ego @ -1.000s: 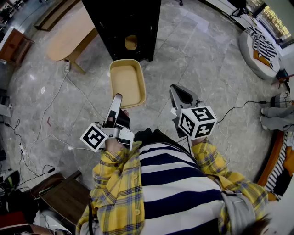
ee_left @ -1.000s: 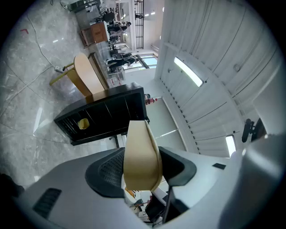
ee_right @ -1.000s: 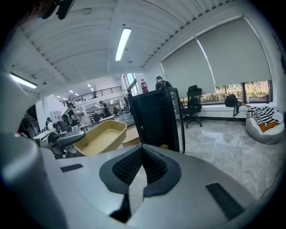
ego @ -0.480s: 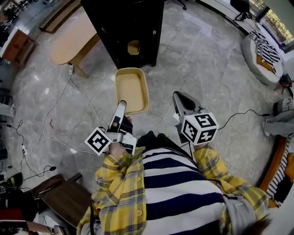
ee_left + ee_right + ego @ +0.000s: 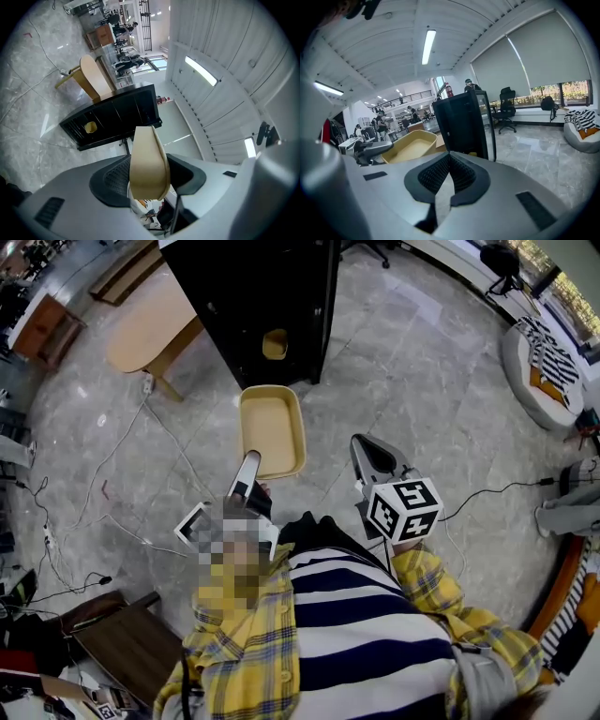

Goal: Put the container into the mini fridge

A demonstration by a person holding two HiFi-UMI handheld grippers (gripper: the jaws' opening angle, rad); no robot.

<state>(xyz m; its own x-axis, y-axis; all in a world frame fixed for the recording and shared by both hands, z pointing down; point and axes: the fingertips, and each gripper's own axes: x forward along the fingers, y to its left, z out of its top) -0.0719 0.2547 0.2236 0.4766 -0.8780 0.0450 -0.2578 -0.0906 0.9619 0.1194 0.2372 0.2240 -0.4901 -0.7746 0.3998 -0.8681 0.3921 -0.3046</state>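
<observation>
A shallow tan container point(image 5: 270, 427) hangs level over the marble floor, just in front of the black mini fridge point(image 5: 253, 296). My left gripper point(image 5: 251, 461) is shut on its near rim. In the left gripper view the container's rim point(image 5: 147, 164) sits pinched between the dark pads, with the fridge point(image 5: 112, 119) beyond. A small yellow thing point(image 5: 275, 343) sits inside the fridge. My right gripper point(image 5: 362, 442) is to the right of the container, shut and empty, its pads point(image 5: 461, 176) meeting. The right gripper view shows the container point(image 5: 410, 146) and the fridge point(image 5: 461, 124).
The fridge's glass door point(image 5: 325, 310) stands open at its right side. A light wooden table point(image 5: 150, 320) stands left of the fridge. Cables point(image 5: 122, 432) trail over the floor at left. A cushion with striped cloth point(image 5: 542, 357) lies far right. Dark furniture point(image 5: 131, 643) is at lower left.
The fridge has come nearer in the head view. The container, still held by the left gripper, now sits closer to the fridge's opening. The right gripper stays beside it.
</observation>
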